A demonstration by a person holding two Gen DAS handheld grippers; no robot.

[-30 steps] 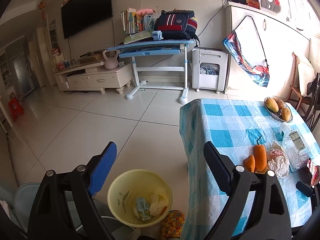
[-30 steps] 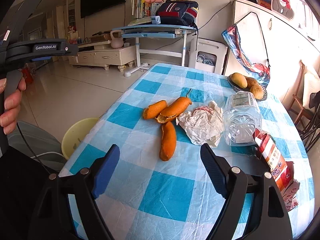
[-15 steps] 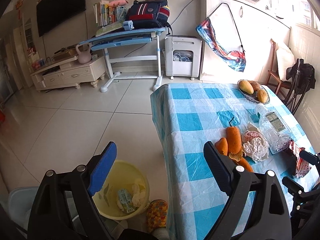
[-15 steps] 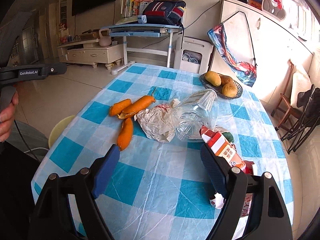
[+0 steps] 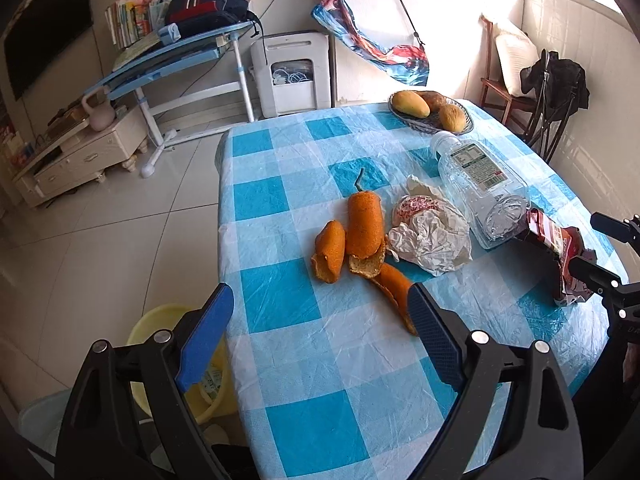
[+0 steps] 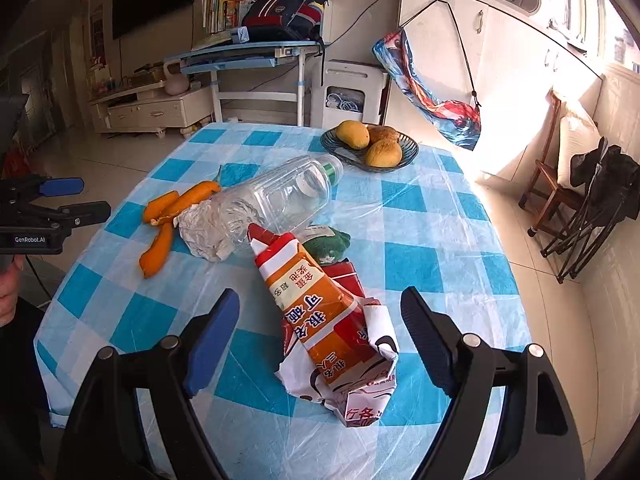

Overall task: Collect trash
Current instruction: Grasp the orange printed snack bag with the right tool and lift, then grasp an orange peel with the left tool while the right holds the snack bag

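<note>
Trash lies on the blue checked table (image 5: pixel 280 340) (image 6: pixel 420 216): orange peels (image 5: pixel 360 232) (image 6: pixel 160 240), crumpled white paper (image 5: pixel 430 240) (image 6: pixel 204 232), an empty clear bottle (image 5: pixel 476 184) (image 6: pixel 280 196) on its side, and a crushed red-orange carton (image 5: pixel 560 252) (image 6: pixel 332 328). My left gripper (image 5: pixel 316 340) is open and empty, just short of the nearest peel. My right gripper (image 6: pixel 320 328) is open, its jaws on either side of the carton without touching it. A yellow bin (image 5: pixel 160 328) with trash in it stands on the floor left of the table.
A dark basket of mangoes (image 5: pixel 430 110) (image 6: pixel 372 144) sits at the table's far end. A green item (image 6: pixel 328 242) lies behind the carton. A chair (image 6: pixel 560 176) and a folded black stand (image 6: pixel 600 208) are to the right. A desk and TV cabinet line the far wall.
My left gripper has swung from above the yellow bin to over the table by the peels. My right gripper has moved right, from the peels to the carton. Both stay open.
</note>
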